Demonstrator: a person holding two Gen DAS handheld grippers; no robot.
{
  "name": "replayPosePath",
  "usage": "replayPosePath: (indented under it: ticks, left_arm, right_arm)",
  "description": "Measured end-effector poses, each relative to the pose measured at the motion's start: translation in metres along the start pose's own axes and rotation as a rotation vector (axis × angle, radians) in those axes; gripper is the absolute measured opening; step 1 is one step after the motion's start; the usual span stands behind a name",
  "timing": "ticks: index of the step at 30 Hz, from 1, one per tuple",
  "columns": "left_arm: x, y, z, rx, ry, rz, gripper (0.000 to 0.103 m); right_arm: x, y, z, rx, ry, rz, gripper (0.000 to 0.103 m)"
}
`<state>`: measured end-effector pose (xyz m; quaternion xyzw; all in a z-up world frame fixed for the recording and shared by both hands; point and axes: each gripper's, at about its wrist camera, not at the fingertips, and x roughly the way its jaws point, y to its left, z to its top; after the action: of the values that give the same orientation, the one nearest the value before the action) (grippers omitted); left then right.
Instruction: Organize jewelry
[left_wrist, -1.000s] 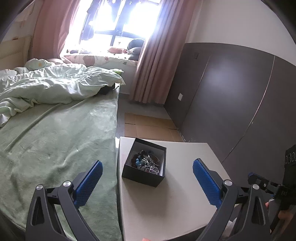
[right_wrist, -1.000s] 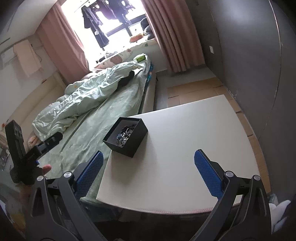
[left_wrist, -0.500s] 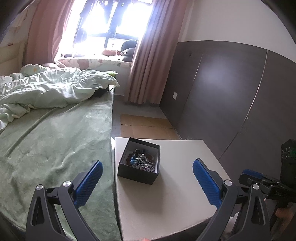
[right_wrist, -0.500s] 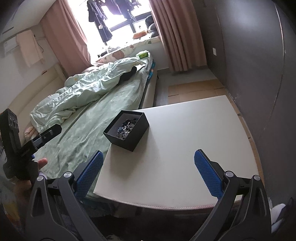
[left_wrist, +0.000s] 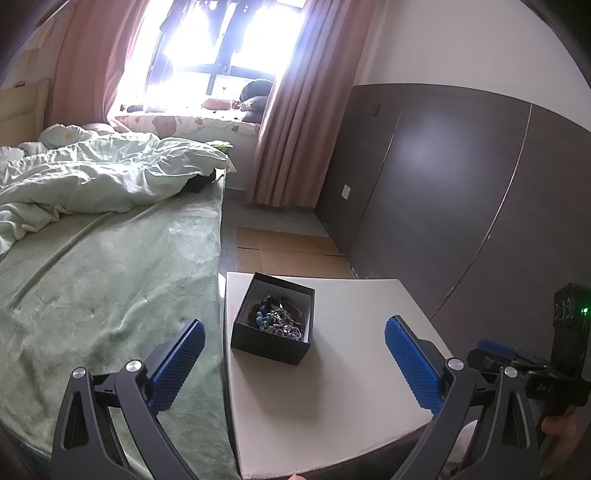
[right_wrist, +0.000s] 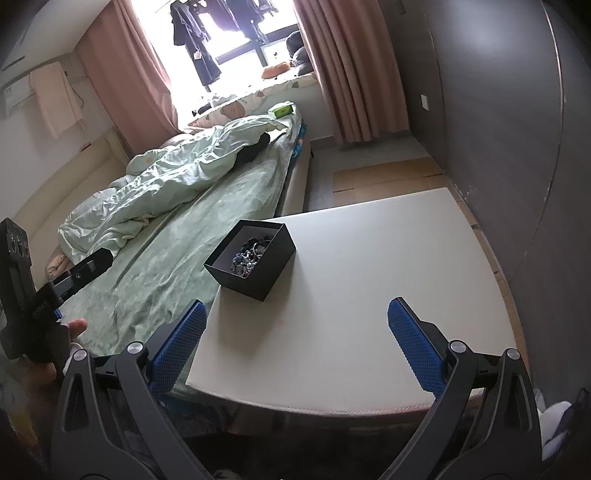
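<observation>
Box (left_wrist: 273, 325) sits nearer than before – white table (right_wrist: 369, 295) beside green bed (left_wrist: 92, 277) – both tongs gaping, empty

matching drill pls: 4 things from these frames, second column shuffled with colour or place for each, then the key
Things:
1. box
2. gripper pads
3. curtain
4. bed sheet

Descriptions:
A. pink, hanging by the window
B. black, open, on the white table near the bed-side edge, jewelry inside
C. green, spread left of the table
D. blue, textured, spread wide apart

Pairs: 1-B, 2-D, 3-A, 4-C
</observation>
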<state>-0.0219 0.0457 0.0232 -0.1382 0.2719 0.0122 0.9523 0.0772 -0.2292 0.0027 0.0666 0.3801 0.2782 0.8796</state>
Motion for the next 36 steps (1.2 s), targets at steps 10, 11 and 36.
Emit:
replayPosePath:
  ticks: [10,11,36]
  left_arm:
    - [-0.005,0.001,-0.002,-0.010,-0.004,0.002,0.095]
    - [-0.006,0.000,-0.002,-0.009,-0.004,0.002,0.095]
    - [-0.013,-0.007,-0.007,0.013,-0.014,0.017,0.095]
  right_arm:
    - [-0.003,-0.002,-0.002,0.002,0.005,-0.022,0.098]
    - [-0.004,-0.003,-0.002,0.003,0.004,-0.023,0.098]
    - [-0.016,0.000,-0.002,0.001,-0.015,-0.046,0.098]
